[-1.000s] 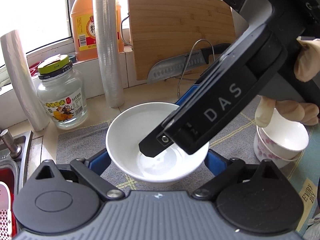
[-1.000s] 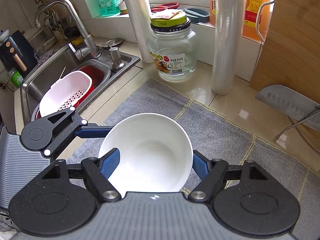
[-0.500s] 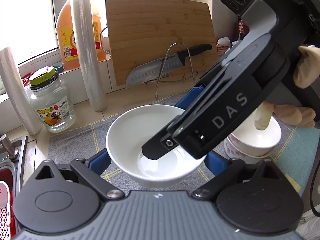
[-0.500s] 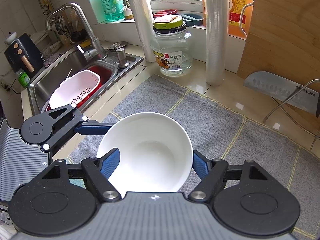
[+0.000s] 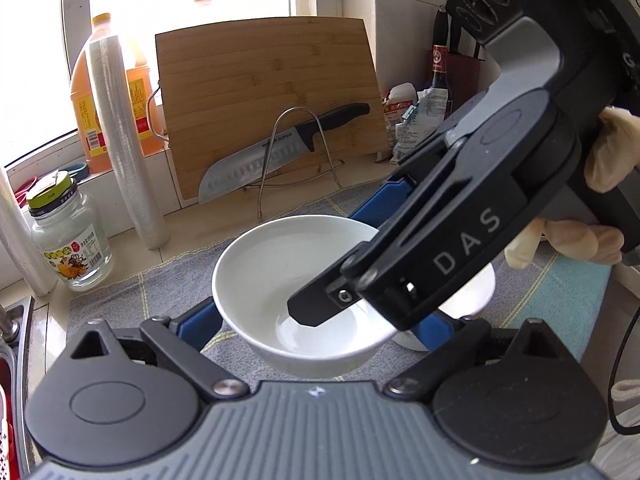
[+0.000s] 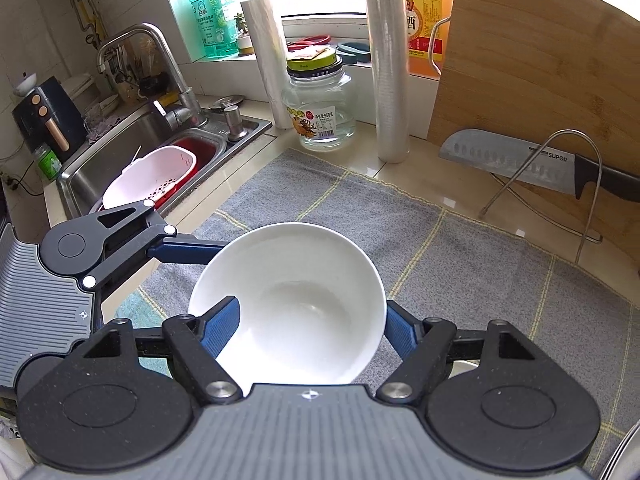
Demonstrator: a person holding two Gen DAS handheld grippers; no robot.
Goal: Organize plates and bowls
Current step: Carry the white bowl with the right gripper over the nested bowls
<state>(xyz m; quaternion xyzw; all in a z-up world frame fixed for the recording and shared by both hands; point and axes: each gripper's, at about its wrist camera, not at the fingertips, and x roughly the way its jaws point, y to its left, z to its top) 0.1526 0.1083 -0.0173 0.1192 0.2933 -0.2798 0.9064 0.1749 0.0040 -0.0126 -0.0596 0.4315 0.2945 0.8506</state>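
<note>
Holds one white bowl [image 5: 280,264] between both tools at once, tilted a little and apparently raised off the grey mat [image 6: 440,248] underneath. Spreads the left gripper [image 5: 316,326] wide around the bowl, with blue pads pressed to opposite sides of its outer wall; hides the right-side contact partly behind the other tool. Reaches in from the right with the right gripper [image 6: 308,316], also wide, one finger laid inside the bowl near the rim and the other against the outside wall, so closed on the same bowl. Shows a gloved hand [image 5: 608,156] wrapped around the right tool's handle. Places the bowl just beside and partly in front of a stack of small bowls [image 5: 480,284] standing on the mat at the right. Leaves, along the back of the counter, a bamboo cutting board [image 5: 272,100] leaning upright, a knife [image 5: 272,152] resting on a wire stand before it, and a glass jar [image 5: 68,240] to the left, with the sink [image 6: 248,126] farther left still.
</note>
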